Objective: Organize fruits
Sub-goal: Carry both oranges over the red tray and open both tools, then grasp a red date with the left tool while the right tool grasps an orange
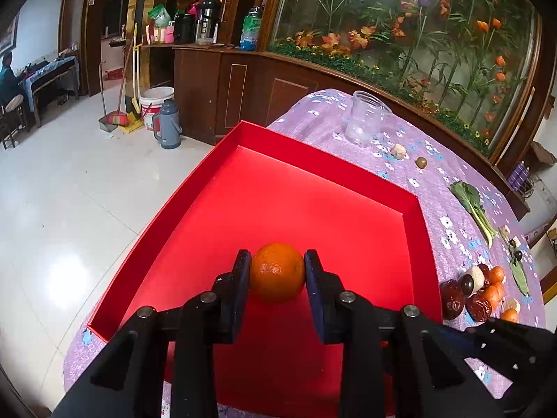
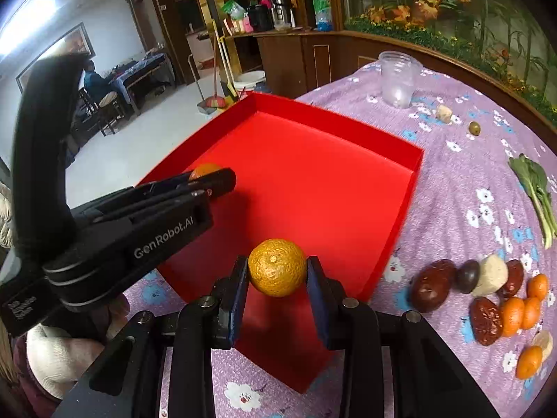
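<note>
A shallow red box point(image 1: 414, 216) point(image 2: 414, 174) lies on the purple flowered tablecloth. My left gripper point(image 1: 277, 271) is shut on a small orange point(image 1: 277, 272) and holds it over the inside of the box, near the bottom. In the right wrist view the left gripper point(image 2: 212, 183) reaches in from the left with its orange point(image 2: 205, 170) partly hidden. My right gripper point(image 2: 277, 268) is shut on a second, yellower orange point(image 2: 277, 267) above the box's near part. A pile of red dates and small oranges point(image 2: 501, 299) point(image 1: 480, 292) lies right of the box.
A clear plastic cup point(image 2: 398, 78) point(image 1: 365, 118) stands beyond the box. A pale lump point(image 2: 444, 113), a green olive-like fruit point(image 2: 474, 128) and a leafy green point(image 2: 536, 191) lie on the cloth to the right. The table's left edge drops to a tiled floor point(image 1: 69, 191).
</note>
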`<state>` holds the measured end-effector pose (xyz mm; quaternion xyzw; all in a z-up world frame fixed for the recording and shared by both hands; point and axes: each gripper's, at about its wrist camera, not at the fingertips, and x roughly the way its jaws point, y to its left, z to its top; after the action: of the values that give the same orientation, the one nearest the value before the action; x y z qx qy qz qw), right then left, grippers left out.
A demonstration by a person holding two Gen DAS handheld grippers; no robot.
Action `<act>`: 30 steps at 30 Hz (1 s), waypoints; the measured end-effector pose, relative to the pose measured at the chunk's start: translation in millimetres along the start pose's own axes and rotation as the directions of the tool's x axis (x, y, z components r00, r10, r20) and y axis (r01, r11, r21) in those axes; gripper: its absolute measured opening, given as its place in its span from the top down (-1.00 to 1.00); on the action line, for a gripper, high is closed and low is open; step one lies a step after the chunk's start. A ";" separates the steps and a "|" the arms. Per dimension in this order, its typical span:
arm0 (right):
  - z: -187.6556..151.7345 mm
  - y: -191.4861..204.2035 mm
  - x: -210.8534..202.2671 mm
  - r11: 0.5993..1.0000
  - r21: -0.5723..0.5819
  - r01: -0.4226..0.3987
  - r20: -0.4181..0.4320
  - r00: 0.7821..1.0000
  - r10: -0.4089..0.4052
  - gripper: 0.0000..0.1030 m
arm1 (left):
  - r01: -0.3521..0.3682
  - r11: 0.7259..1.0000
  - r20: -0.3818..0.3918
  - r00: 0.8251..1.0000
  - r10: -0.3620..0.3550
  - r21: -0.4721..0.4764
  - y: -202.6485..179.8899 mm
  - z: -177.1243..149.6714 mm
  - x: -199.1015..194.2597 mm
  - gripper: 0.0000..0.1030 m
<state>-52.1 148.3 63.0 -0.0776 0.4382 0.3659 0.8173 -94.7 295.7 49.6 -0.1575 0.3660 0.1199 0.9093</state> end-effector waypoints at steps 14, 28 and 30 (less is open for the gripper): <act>-3.0 0.1 -4.7 1.000 0.008 -0.017 0.027 1.000 0.016 -0.14 | 0.013 0.997 0.021 1.000 -0.012 -0.072 7.6 4.4 -14.0 -0.18; -62.3 -89.7 -74.5 0.973 0.227 0.043 0.108 0.992 -0.069 -0.21 | 0.107 0.994 0.021 0.994 -0.107 -0.011 -45.7 0.8 -40.5 -0.28; -80.0 -116.1 -90.3 0.956 0.286 0.063 0.117 0.988 -0.100 -0.21 | 0.137 0.990 -0.001 0.991 -0.137 0.014 -63.0 -3.3 -38.5 -0.28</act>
<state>-59.0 -18.9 62.0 0.0454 0.4280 0.2701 0.8613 -102.9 232.4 87.0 -0.1761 0.3552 0.0545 0.9165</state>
